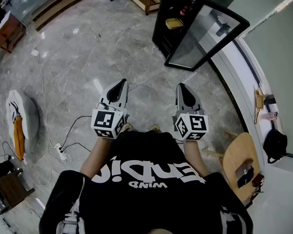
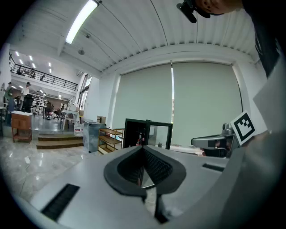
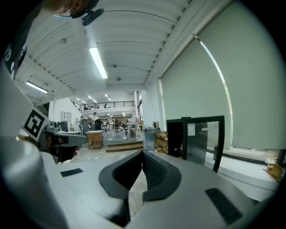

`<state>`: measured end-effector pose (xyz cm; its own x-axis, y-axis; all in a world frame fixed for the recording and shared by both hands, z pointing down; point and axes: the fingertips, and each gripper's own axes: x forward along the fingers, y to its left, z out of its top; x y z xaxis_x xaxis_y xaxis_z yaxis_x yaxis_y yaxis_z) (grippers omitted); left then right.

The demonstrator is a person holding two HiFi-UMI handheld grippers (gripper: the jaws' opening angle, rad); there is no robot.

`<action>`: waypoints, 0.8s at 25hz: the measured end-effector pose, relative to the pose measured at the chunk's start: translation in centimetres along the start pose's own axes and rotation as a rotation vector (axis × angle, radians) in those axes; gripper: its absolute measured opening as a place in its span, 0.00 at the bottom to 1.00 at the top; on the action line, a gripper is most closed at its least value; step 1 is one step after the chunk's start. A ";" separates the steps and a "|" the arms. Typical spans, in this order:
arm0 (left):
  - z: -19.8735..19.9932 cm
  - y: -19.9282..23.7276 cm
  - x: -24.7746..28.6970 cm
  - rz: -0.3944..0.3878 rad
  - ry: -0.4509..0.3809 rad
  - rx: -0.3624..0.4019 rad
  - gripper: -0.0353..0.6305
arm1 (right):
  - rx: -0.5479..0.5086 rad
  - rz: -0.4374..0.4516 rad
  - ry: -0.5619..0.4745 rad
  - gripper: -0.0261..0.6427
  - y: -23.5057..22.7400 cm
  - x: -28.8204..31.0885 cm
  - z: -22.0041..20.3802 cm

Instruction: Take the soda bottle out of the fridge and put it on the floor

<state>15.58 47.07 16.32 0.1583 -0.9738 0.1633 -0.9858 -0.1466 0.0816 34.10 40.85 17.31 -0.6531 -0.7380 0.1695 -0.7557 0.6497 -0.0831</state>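
A black fridge (image 1: 168, 29) stands on the floor at the far right, its glass door (image 1: 208, 33) swung open. A small red thing (image 1: 183, 11) sits on a shelf inside; it is too small to tell whether it is the soda bottle. A yellowish item (image 1: 174, 23) lies on a lower shelf. My left gripper (image 1: 120, 84) and right gripper (image 1: 182, 87) are held side by side in front of the person's body, well short of the fridge. Both are shut with nothing between the jaws. The fridge (image 2: 136, 133) shows beyond the left gripper (image 2: 143, 147), and the fridge (image 3: 196, 136) also shows beyond the right gripper (image 3: 143, 153).
A wooden chair (image 1: 239, 160) stands close at the right, with a black bag (image 1: 275, 144) beyond it. A power strip with cables (image 1: 60, 151) lies on the floor at the left. A low wooden shelf (image 2: 109, 137) stands left of the fridge. A window ledge (image 1: 241, 72) runs along the right wall.
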 end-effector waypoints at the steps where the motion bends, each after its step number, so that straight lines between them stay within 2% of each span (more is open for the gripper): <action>1: 0.0 0.1 0.0 -0.001 -0.002 0.001 0.06 | 0.002 0.003 -0.004 0.07 0.2 0.1 0.0; 8: 0.8 1.1 0.4 -0.028 -0.007 0.023 0.06 | 0.038 0.006 -0.033 0.07 1.5 1.0 0.2; 20: -0.7 5.3 0.0 -0.114 0.003 0.060 0.06 | 0.053 -0.128 -0.056 0.07 3.2 1.9 -2.0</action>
<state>10.38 46.41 17.46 0.2700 -0.9496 0.1595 -0.9628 -0.2670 0.0408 30.52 41.87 19.32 -0.5519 -0.8242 0.1267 -0.8335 0.5403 -0.1159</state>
